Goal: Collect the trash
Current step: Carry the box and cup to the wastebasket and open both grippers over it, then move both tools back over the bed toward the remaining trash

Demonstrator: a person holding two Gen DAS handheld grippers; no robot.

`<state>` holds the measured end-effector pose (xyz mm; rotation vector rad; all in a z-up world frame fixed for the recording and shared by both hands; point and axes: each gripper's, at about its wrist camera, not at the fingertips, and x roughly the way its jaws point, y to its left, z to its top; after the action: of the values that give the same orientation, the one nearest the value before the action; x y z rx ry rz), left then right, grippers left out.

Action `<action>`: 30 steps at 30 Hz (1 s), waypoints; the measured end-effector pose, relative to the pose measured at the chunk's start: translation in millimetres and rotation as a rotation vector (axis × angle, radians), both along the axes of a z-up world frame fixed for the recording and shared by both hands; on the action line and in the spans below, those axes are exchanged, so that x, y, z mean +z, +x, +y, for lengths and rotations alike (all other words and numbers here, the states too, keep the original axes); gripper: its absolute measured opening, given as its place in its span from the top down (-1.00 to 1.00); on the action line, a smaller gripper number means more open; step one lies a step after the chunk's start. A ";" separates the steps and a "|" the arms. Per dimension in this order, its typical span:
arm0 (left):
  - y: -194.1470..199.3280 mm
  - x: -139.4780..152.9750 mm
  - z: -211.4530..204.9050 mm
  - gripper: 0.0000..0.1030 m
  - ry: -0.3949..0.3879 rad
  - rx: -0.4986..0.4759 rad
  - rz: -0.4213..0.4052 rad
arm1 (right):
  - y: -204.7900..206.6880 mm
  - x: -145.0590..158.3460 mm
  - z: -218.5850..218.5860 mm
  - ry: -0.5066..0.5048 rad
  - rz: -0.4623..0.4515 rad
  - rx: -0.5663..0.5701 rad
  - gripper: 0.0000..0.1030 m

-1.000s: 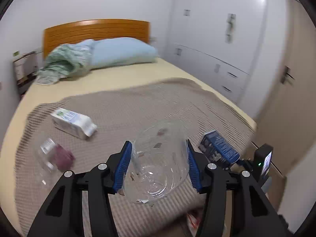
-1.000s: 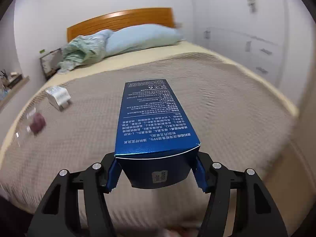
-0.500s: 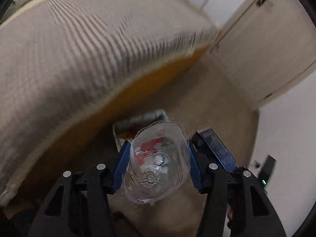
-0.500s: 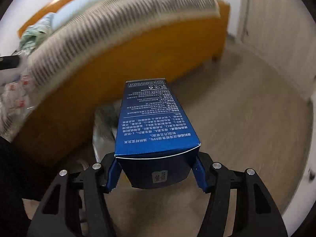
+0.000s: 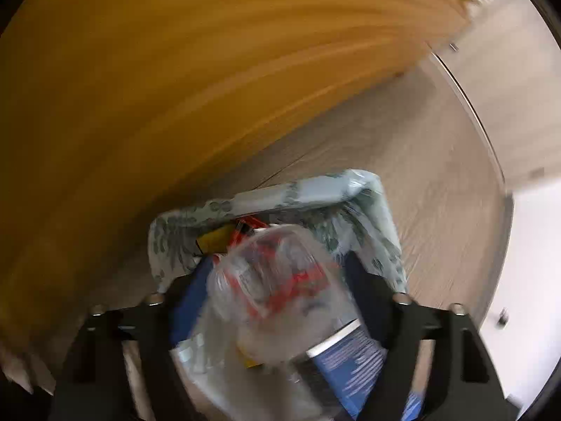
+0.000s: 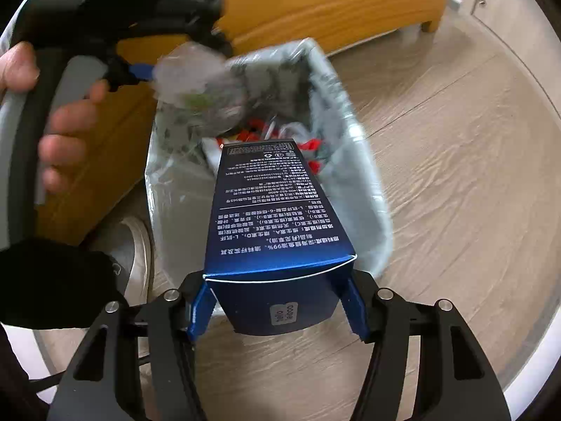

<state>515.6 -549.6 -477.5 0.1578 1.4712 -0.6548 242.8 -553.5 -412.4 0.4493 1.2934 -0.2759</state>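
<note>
Left gripper just spread, bottle loose between | right gripper clamps box

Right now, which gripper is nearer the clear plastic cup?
Left. The cup sits between the left gripper's jaws, which have just been opening, above the bin. The right gripper holds the blue box, nearer the bin's front.

Clear plastic container smeared by motion blur; contact with left gripper pads cannot be told. Bin contents largely hidden by blue box. Shoe partly hidden.
</note>
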 end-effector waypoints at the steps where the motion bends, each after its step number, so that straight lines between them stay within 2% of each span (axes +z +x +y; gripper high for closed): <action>1: 3.9 -5.8 5.6 -0.62 0.006 0.039 0.037 | 8.1 -2.1 2.9 0.001 0.002 0.020 -0.17; 4: 15.3 -9.7 19.9 -0.63 0.036 0.138 0.130 | 27.7 -11.3 5.0 -0.001 0.015 0.046 -0.17; 6: 17.0 1.7 17.0 -0.63 0.069 0.098 0.166 | 41.3 -18.4 7.7 0.007 0.025 0.053 -0.17; 9: 9.6 41.0 4.9 -0.63 0.064 -0.083 0.109 | 60.0 -26.1 15.9 0.015 0.011 0.072 -0.18; 12: -8.6 83.9 9.3 -0.63 0.121 -0.255 0.004 | 74.4 -53.3 24.9 0.060 0.061 0.080 -0.23; 15: -25.8 120.6 41.0 -0.66 0.062 -0.273 -0.089 | 75.7 -70.3 39.8 0.154 0.132 0.129 -0.36; 16: -26.8 125.0 47.6 -0.66 0.056 -0.263 -0.093 | 72.7 -70.0 46.1 0.139 0.141 0.145 -0.44; 19: -37.1 138.0 65.0 -0.66 0.034 -0.233 -0.044 | 55.8 -56.0 51.1 0.109 0.122 0.142 -0.48; 23: -43.5 174.3 87.6 -0.66 -0.078 -0.187 -0.105 | 28.5 -25.0 38.5 0.114 0.063 0.039 -0.48; 27: -53.6 208.3 117.0 -0.66 -0.203 -0.139 -0.137 | 5.1 23.8 24.1 0.040 0.024 -0.027 -0.48; 30: -59.3 230.8 134.5 -0.66 -0.222 -0.123 -0.167 | -0.5 58.3 14.0 -0.016 0.000 -0.062 -0.48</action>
<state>456.3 -415.2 -246.7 0.1279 1.2259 -0.8788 242.4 -539.4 -354.1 0.4762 1.2779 -0.3381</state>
